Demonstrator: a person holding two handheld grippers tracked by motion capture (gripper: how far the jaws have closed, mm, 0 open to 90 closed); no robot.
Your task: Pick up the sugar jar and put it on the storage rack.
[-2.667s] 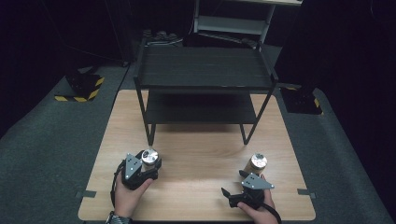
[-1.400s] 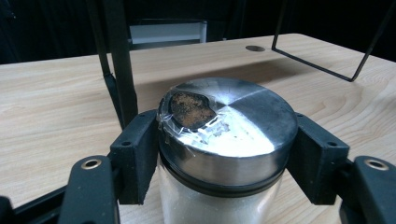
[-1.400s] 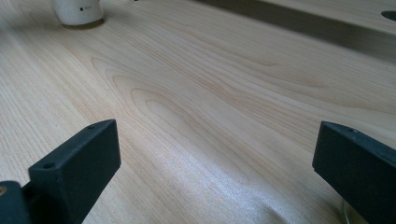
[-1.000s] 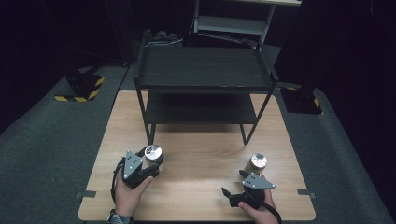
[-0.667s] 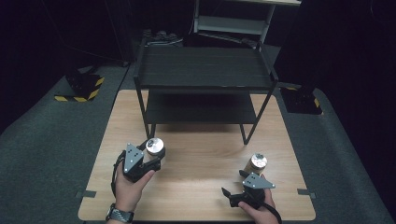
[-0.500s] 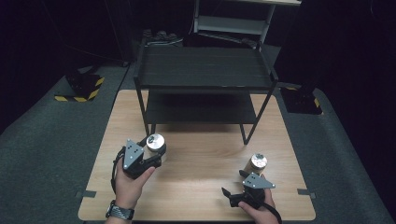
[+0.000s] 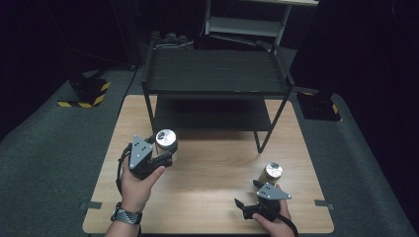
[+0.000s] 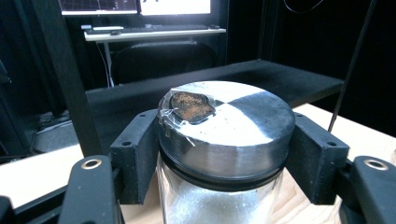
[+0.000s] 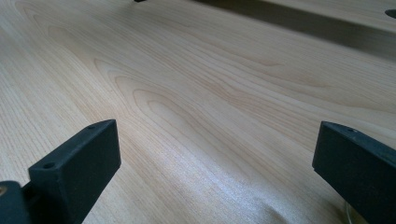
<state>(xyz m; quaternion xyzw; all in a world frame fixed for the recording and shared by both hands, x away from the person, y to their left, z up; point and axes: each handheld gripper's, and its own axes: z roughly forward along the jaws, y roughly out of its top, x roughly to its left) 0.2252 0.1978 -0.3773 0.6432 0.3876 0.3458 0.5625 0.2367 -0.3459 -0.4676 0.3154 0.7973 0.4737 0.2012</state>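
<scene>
My left gripper (image 7: pixel 164 149) is shut on a glass jar (image 7: pixel 166 138) with a silver lid and white powder inside, held up off the wooden table (image 7: pixel 212 170) in front of the rack. In the left gripper view both black jaws clamp the jar (image 8: pixel 233 123) just under its lid, which has a brown patch under tape; the left gripper (image 8: pixel 226 156) faces the rack's lower shelf. My right gripper (image 7: pixel 248 193) rests low at the table's front right, open, beside a second jar (image 7: pixel 271 174) with brownish contents. In the right gripper view the right gripper (image 9: pixel 215 158) frames bare wood.
A black two-tier rack (image 7: pixel 215 74) stands at the back of the table, its front legs at the left and right of the middle. Dark carpet surrounds the table. A desk with screens (image 8: pixel 140 18) stands behind the rack.
The left gripper has lifted the white-powder jar off the table and carried it a little toward the rack. The right gripper and the brownish jar have stayed where they were.
</scene>
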